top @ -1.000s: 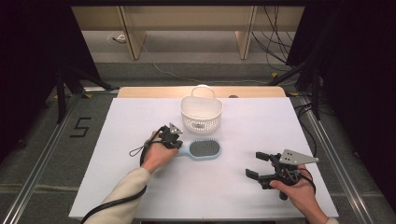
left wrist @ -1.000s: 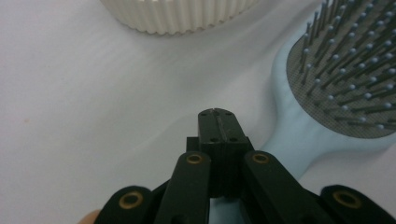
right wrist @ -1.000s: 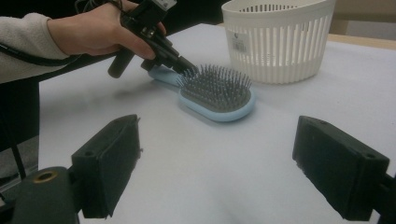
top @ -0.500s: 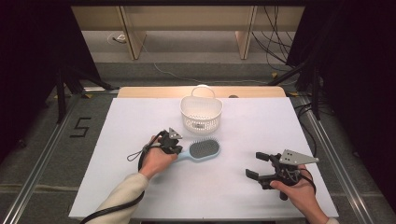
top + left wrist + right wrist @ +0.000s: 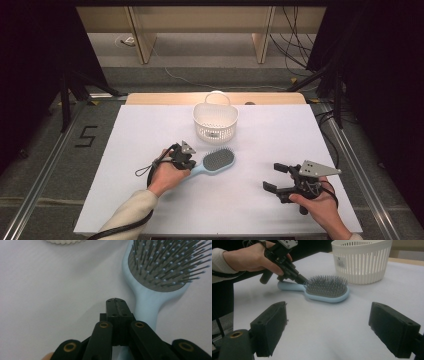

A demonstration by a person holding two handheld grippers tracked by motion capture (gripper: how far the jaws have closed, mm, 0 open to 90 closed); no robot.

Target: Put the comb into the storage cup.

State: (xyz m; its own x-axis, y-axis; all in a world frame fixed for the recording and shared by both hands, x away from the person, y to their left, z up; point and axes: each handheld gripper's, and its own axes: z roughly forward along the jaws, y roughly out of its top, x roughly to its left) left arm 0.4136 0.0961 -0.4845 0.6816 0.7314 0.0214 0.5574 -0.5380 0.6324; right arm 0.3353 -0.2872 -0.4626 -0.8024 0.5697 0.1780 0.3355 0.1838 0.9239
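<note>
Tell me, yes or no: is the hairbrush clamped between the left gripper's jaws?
No. In the left gripper view the left gripper has its jaws shut together on nothing, beside the hairbrush handle.

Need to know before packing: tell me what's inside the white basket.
The white basket looks empty in the high view, with bare floor visible; its near wall hides the front part.

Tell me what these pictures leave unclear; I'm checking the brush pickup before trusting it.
- Brush handle end: left gripper view, hidden under the shut left gripper.
- Basket inside: high view, too small; right gripper view, rim cut off at the top edge.
- Basket label print: right gripper view, too small.
</note>
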